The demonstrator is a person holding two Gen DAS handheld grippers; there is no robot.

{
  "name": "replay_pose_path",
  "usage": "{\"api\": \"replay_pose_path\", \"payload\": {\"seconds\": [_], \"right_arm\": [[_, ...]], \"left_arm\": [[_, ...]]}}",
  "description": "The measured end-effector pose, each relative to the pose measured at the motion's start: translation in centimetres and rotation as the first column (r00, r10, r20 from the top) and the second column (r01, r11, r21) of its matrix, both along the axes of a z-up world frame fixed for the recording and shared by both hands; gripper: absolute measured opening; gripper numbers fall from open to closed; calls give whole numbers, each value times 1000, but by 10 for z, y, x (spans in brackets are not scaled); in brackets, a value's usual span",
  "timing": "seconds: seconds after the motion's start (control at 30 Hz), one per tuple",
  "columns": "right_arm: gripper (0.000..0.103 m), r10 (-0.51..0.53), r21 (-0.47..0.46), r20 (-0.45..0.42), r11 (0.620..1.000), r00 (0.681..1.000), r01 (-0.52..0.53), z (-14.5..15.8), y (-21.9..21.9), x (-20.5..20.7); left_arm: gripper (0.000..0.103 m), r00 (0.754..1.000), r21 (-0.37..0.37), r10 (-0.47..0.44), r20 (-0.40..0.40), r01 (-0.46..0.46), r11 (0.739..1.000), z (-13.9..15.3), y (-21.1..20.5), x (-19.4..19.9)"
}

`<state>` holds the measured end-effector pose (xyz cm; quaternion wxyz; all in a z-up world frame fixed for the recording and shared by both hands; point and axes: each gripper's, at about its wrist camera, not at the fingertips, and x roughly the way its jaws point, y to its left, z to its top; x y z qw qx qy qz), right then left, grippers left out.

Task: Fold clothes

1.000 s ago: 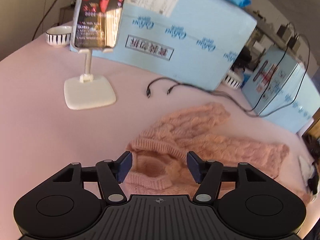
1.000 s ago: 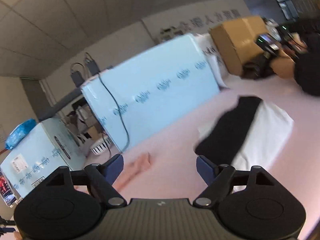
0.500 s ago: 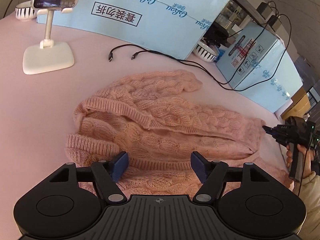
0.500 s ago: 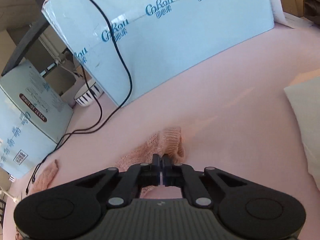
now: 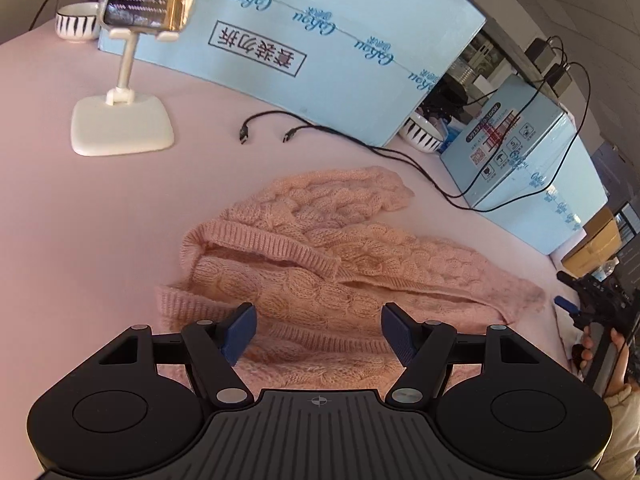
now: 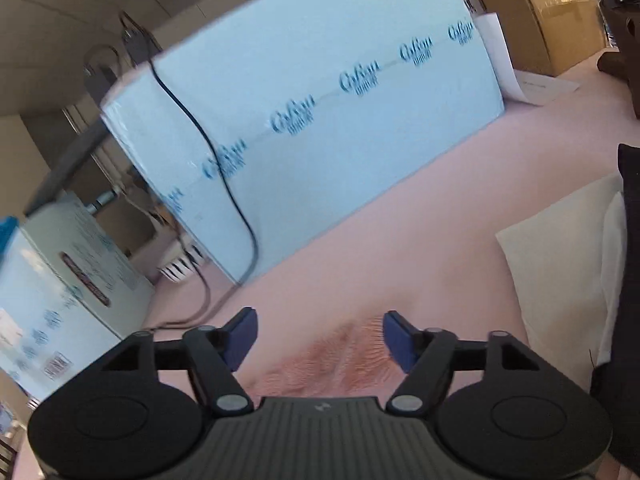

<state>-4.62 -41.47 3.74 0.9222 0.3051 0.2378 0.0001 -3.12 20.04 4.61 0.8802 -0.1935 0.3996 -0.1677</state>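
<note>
A pink cable-knit sweater (image 5: 320,264) lies bunched and partly folded on the pink table, in the left wrist view. My left gripper (image 5: 318,334) hovers over its near edge. Its jaws are opening, and the blue pads are clear of the knit. In the right wrist view my right gripper (image 6: 318,340) is opening too, with a blurred end of the pink sweater (image 6: 340,356) low between its fingers, not pinched. The right gripper also shows far right in the left wrist view (image 5: 588,300), held by a hand.
A phone on a white stand (image 5: 122,120) and a striped bowl (image 5: 76,20) stand at the back left. Light blue boxes (image 5: 340,52) (image 6: 320,128) line the far side, with black cables (image 5: 360,144) trailing over the table. A white and black garment (image 6: 568,280) lies right.
The right gripper, shut on the sweater's end half a second ago, has opened and swung sideways. The left gripper's jaws widened slightly and its view shifted over the sweater.
</note>
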Motion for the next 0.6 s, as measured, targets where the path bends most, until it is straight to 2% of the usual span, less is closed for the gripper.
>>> {"api": "replay_pose_path", "payload": {"seconds": [0.07,0.13,0.17,0.2,0.27,0.3,0.33,0.37,0.43,0.5,0.53,0.6], "right_arm": [[81,135,26,40,990,990,-136,5,18,-13],[81,331,55,51,941,942,-334,2,47,-19],[81,467,71,53,880,883,-470,-3,72,-22],[81,592,87,56,800,804,-594,-8,96,-26],[80,744,98,53,660,666,-745,-12,140,-36],[80,823,97,41,561,566,-822,-18,169,-43],[80,878,96,25,474,478,-876,-23,197,-49],[79,903,94,17,427,430,-899,-25,212,-56],[79,961,83,-22,278,277,-957,-30,260,-72],[76,975,63,-78,214,209,-975,-37,292,-80],[66,974,50,-108,203,197,-978,-40,302,-85],[22,969,-45,-134,204,209,-978,-43,323,-93]], "left_arm": [[79,1000,13,23,16,-24,1000,10,15,-20],[80,998,37,49,-31,-48,998,11,24,-35],[80,997,44,51,-56,-49,998,10,26,-42],[80,996,47,41,-77,-37,998,8,28,-50],[80,994,58,15,-104,-9,998,4,28,-65],[80,994,63,11,-109,-4,998,3,28,-69],[81,994,69,16,-108,-9,998,2,28,-74],[81,994,75,23,-106,-15,997,1,28,-81],[81,994,63,28,-106,-21,998,0,29,-85],[81,993,48,28,-112,-23,999,-2,29,-86],[82,993,40,28,-115,-23,999,-3,29,-87],[82,992,39,27,-123,-22,999,-5,28,-86]]}}
